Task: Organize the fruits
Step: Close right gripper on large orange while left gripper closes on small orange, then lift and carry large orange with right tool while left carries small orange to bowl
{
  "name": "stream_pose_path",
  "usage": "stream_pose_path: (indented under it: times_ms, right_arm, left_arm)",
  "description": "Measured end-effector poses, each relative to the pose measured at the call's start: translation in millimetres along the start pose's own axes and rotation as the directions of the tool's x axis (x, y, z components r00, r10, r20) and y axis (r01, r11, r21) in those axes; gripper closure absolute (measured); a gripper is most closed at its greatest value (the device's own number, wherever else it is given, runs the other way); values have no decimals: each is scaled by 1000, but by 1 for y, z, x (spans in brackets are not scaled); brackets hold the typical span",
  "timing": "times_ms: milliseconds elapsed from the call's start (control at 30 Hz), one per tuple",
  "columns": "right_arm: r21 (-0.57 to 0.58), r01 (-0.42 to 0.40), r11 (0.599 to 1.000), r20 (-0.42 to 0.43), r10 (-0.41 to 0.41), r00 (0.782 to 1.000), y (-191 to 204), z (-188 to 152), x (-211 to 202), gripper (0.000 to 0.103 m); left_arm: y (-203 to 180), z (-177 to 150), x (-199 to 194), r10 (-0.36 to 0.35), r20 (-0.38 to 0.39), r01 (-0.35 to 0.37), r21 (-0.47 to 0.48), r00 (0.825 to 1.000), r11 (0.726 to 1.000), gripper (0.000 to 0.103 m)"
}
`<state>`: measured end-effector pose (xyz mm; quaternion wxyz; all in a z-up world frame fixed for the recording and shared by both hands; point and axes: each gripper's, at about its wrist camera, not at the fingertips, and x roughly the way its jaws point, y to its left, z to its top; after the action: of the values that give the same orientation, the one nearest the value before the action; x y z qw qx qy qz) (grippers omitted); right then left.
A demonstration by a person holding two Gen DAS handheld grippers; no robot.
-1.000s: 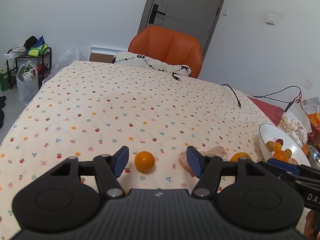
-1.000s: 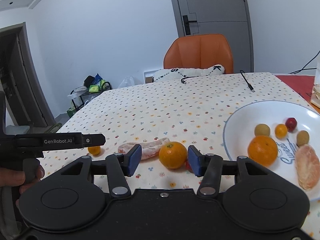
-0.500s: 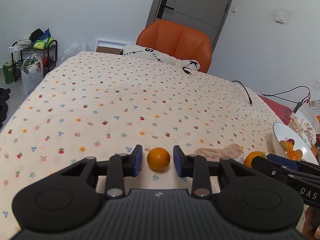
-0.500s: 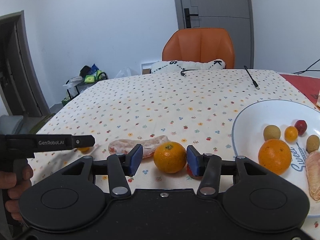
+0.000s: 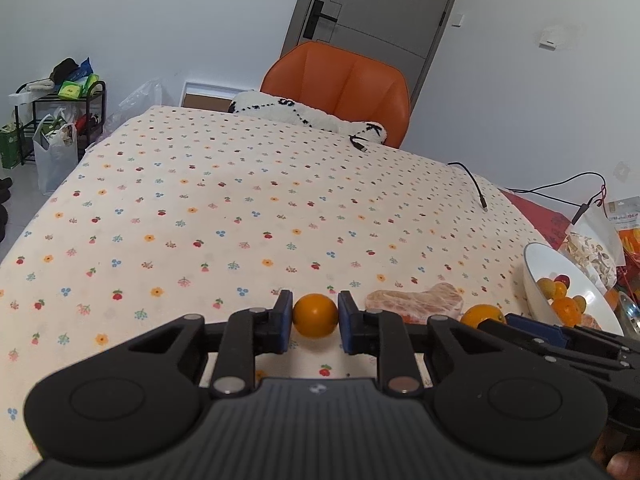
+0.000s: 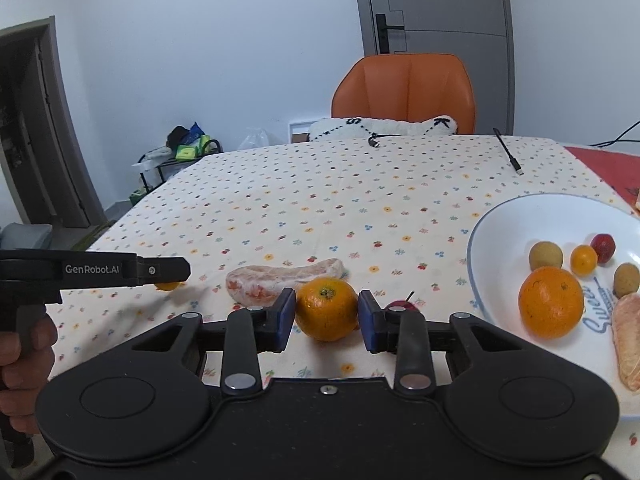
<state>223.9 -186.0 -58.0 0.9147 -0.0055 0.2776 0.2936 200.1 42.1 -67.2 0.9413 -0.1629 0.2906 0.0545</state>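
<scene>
A small smooth orange (image 5: 315, 315) rests on the flowered tablecloth, and my left gripper (image 5: 315, 322) is shut on it, both blue pads touching its sides. In the right wrist view a bigger orange (image 6: 327, 308) sits between the blue pads of my right gripper (image 6: 327, 318), which is shut on it. A peeled pomelo segment (image 6: 280, 282) lies just behind it, and a small red fruit (image 6: 400, 305) sits by the right finger. To the right stands a white bowl (image 6: 500, 232) with an orange (image 6: 551, 302), several small fruits and another pomelo piece.
Black cables (image 6: 508, 152) trail over the table's far right. An orange chair (image 6: 404, 92) with a white cushion (image 6: 384, 126) stands behind the table. Snack bags (image 5: 592, 248) and a red cloth (image 6: 600, 164) lie right of the bowl. A person's hand (image 6: 24, 360) holds the left gripper.
Both grippers closed: the left one moved forward and shut on the small orange, and the right one's pads came in onto the bigger orange.
</scene>
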Motion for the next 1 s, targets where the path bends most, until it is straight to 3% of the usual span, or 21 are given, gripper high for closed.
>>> stream_pose_path:
  times_ms: [367,633,1000]
  right_arm:
    - [2,-36,999,-10,36,999,4,-3,-5,70]
    - [-30,-28,999,-22,27,999,13,-4,4,63]
    - [5,-24,1000,12,24,1000,3,-3,-16,67]
  left_arm:
    - [-4,1,-13,-26,23,26,4,999,1000,81]
    - [1,-3,-13,-32,11,32,-4,999,999,81]
    - [-12,0,-20,-54,26,54,20,998,998,81]
